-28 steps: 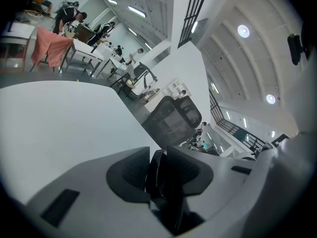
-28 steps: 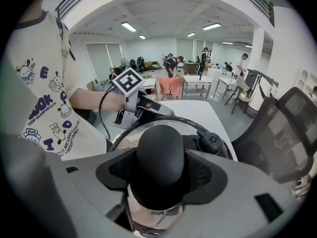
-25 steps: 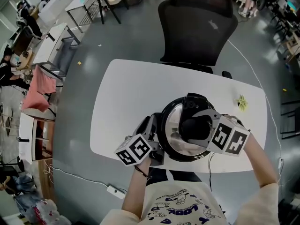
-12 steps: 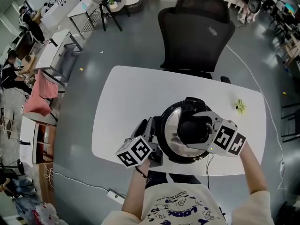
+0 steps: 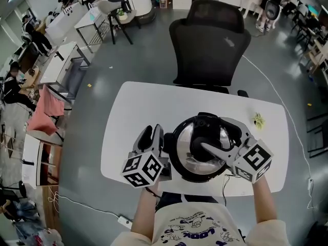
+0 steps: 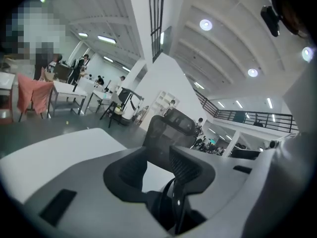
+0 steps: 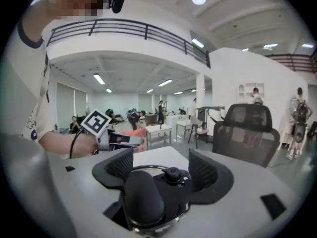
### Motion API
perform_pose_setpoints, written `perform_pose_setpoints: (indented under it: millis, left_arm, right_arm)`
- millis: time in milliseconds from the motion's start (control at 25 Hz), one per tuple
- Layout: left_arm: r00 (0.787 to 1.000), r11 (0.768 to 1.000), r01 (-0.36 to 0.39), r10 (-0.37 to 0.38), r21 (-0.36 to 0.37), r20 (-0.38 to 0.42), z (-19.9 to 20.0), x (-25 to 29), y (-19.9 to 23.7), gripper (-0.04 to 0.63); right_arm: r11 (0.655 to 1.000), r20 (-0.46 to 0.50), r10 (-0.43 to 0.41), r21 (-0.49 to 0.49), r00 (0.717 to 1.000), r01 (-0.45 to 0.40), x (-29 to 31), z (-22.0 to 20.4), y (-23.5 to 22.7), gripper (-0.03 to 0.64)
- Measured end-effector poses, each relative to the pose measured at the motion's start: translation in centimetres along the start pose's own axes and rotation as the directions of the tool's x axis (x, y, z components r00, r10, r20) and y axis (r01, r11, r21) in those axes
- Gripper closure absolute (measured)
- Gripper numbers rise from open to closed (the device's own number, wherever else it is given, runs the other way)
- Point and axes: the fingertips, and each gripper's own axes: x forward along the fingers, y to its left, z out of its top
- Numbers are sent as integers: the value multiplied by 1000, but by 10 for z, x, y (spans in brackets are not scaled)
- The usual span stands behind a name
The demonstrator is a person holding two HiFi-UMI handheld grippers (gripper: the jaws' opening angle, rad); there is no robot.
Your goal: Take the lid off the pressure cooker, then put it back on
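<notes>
The white tabletop (image 5: pixel 128 111) fills the middle of the head view, with a black office chair (image 5: pixel 210 40) behind it at the upper centre. The pressure cooker (image 5: pixel 176 160) stands at the lower centre of the tabletop, near the person's edge. Its lid (image 5: pixel 190 162) appears to sit on the pot, and the black lid handle (image 5: pixel 206 137) runs across the top.

The right gripper (image 5: pixel 212 135) hangs over the lid. Its jaws have just been opening and stand wide, with the handle between them but no pad pressing on it; the right gripper view shows daylight on both sides. The left gripper (image 5: pixel 152 135) is just beside the cooker, at its left. Its jaws have also just been opening and stand moderately apart. They clasp nothing, and the chair shows through the gap.

The lid looks ungripped, so the next hold matters:
- The right jaws should come down level and close squarely on the thick middle of the handle, not its tapered end.
- The left jaws would do well to brace the pot's side, since a twisting lid will likely drag the whole cooker round.
- Any lift should go straight up, so that the rim does not catch.
</notes>
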Motion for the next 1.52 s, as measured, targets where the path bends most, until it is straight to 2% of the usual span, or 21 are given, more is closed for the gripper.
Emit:
perform_pose_setpoints:
  millis: [80, 160, 360, 640, 760, 920, 1080, 1520]
  left_arm:
    - [999, 998, 6, -9, 62, 50, 18, -3, -14, 448]
    - [995, 992, 15, -27, 124, 93, 34, -6, -29, 459]
    - [984, 968, 43, -84, 247, 156, 59, -13, -67, 490]
    - [966, 936, 64, -144, 346, 213, 81, -31, -99, 543]
    - [962, 925, 61, -154, 374, 226, 83, -36, -111, 568]
    - [959, 916, 69, -171, 396, 228, 81, -41, -122, 580]
    - [958, 908, 80, -184, 411, 221, 76, -43, -130, 580]
    - [958, 903, 93, -196, 419, 211, 73, -44, -137, 581]
  right_arm:
    - [994, 86, -109, 27, 990, 107, -10, 15, -15, 292]
    - [980, 146, -199, 59, 969, 192, -21, 27, -28, 346]
    - [935, 232, -355, 107, 905, 339, -48, 46, -44, 455]
    - [865, 276, -502, 163, 820, 475, -71, 56, -42, 529]
    - [839, 297, -545, 201, 784, 506, -82, 59, -44, 558]
    - [810, 301, -586, 246, 752, 532, -92, 60, -45, 584]
    - [790, 285, -613, 244, 736, 563, -95, 56, -45, 600]
    - [776, 259, -630, 244, 732, 582, -98, 52, -44, 604]
